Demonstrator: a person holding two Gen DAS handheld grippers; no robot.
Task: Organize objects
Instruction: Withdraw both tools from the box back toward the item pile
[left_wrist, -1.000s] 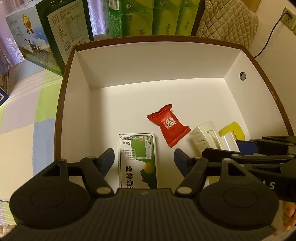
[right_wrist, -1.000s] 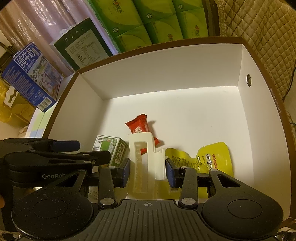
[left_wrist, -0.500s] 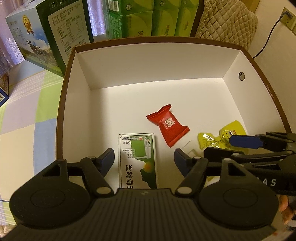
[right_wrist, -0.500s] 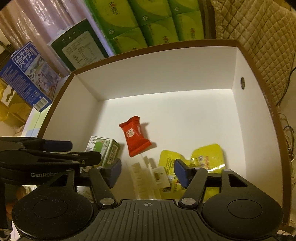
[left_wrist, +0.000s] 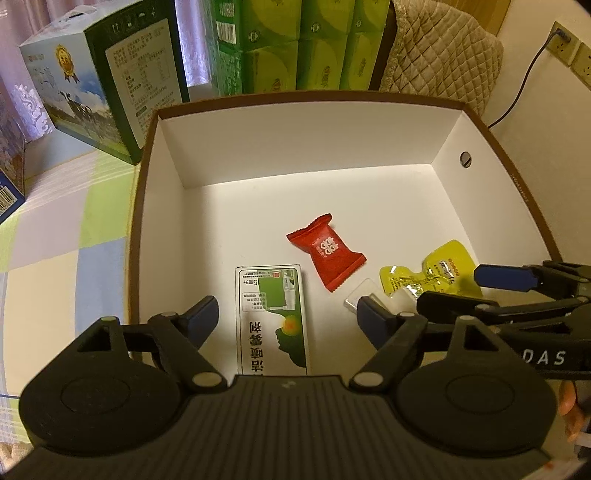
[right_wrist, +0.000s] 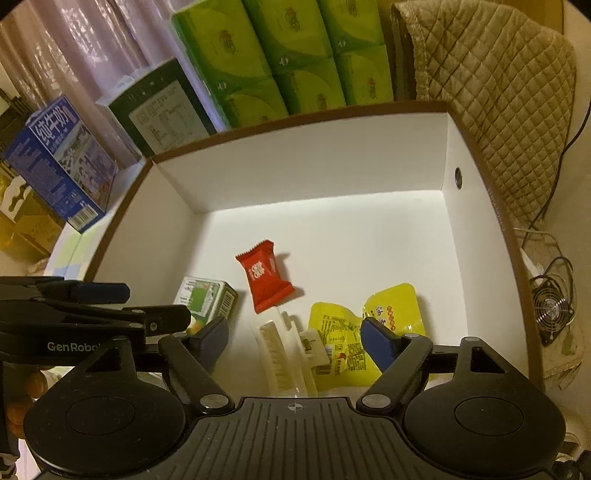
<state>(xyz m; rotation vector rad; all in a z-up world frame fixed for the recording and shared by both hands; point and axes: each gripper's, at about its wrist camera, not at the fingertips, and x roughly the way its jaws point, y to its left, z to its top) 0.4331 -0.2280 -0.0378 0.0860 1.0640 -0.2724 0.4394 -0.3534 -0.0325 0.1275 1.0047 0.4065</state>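
Left wrist view: white box (left_wrist: 303, 155), brown-rimmed, containing green medicine carton (left_wrist: 272, 314), red candy wrapper (left_wrist: 327, 251), yellow sauce packets (left_wrist: 439, 275) and a white plastic piece (left_wrist: 364, 293) on the floor. Milk carton box (left_wrist: 107, 77) and green tissue packs (left_wrist: 295, 40) behind the far wall. Left gripper (left_wrist: 286, 314) above the carton, jaws wide apart, empty.

Right wrist view: right gripper (right_wrist: 293, 338) over the near edge, jaws wide apart, empty; white plastic piece (right_wrist: 284, 354) lying free between the fingers, beside the yellow packets (right_wrist: 365, 325). Blue milk box (right_wrist: 55, 155) outside, left.
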